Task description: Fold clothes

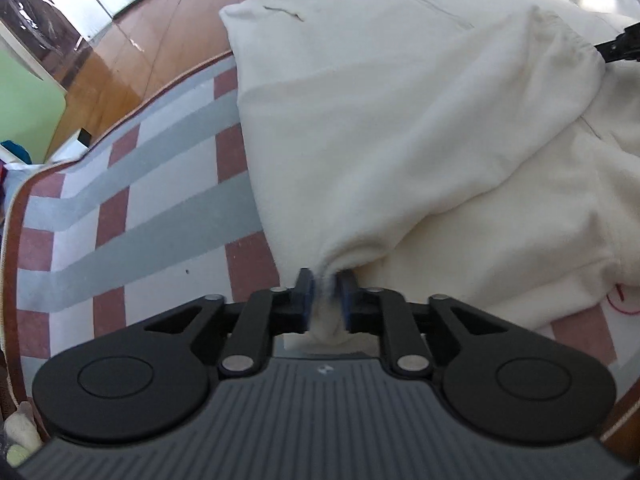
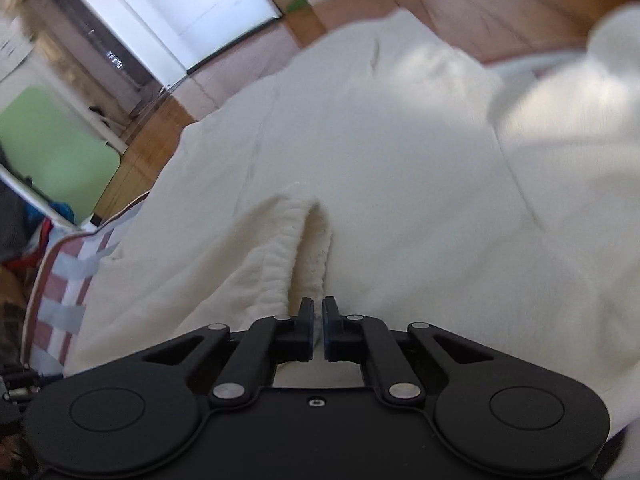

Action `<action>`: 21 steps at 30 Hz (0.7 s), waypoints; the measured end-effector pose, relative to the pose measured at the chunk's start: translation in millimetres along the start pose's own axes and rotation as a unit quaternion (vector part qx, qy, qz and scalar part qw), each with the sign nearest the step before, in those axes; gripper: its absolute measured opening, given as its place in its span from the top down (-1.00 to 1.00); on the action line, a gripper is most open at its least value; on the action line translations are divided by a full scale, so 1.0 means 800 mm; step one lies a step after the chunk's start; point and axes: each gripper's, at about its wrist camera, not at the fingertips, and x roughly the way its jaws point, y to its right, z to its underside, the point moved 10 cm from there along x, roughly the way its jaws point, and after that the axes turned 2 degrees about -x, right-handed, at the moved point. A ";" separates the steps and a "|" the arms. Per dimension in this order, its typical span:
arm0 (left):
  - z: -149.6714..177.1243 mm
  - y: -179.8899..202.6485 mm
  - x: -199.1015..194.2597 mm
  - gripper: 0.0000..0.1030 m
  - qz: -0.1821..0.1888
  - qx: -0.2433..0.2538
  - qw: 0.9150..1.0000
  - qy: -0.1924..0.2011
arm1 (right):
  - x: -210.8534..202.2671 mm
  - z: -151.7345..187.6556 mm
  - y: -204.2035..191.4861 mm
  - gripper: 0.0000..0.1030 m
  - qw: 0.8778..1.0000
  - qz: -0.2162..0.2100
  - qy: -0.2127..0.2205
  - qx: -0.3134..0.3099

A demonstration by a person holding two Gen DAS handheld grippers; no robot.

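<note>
A cream-white garment [image 1: 400,120] lies spread over a checked red, grey and white cloth [image 1: 132,216]. My left gripper [image 1: 326,300] is shut on a bunched corner of the garment at its near edge, with cloth squeezed between the blue pads. In the right wrist view the same garment [image 2: 400,184] fills the picture. My right gripper [image 2: 317,328] is shut on a ribbed, elastic hem [image 2: 280,264] of it, a thin fold pinched between the pads. The right gripper's black tip [image 1: 618,46] shows at the far right of the left wrist view, holding the gathered edge.
A wooden floor [image 1: 160,40] lies beyond the checked cloth. A green panel [image 2: 52,152] and a white door [image 2: 172,8] stand at the left. More white fabric [image 2: 600,80] is heaped at the right. Coloured items [image 1: 16,152] lie by the cloth's left corner.
</note>
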 end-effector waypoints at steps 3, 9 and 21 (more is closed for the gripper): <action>-0.007 -0.010 -0.014 0.19 0.015 -0.015 1.000 0.004 | -0.011 -0.009 0.003 0.29 0.999 -0.021 0.013 0.043; -0.036 0.000 -0.085 0.20 0.232 -0.093 0.966 0.063 | -0.008 0.003 -0.013 -0.11 0.975 -0.149 -0.015 0.161; -0.045 0.014 0.034 0.07 0.111 -0.054 0.992 -0.016 | -0.030 -0.018 -0.075 0.51 0.989 0.046 0.014 -0.142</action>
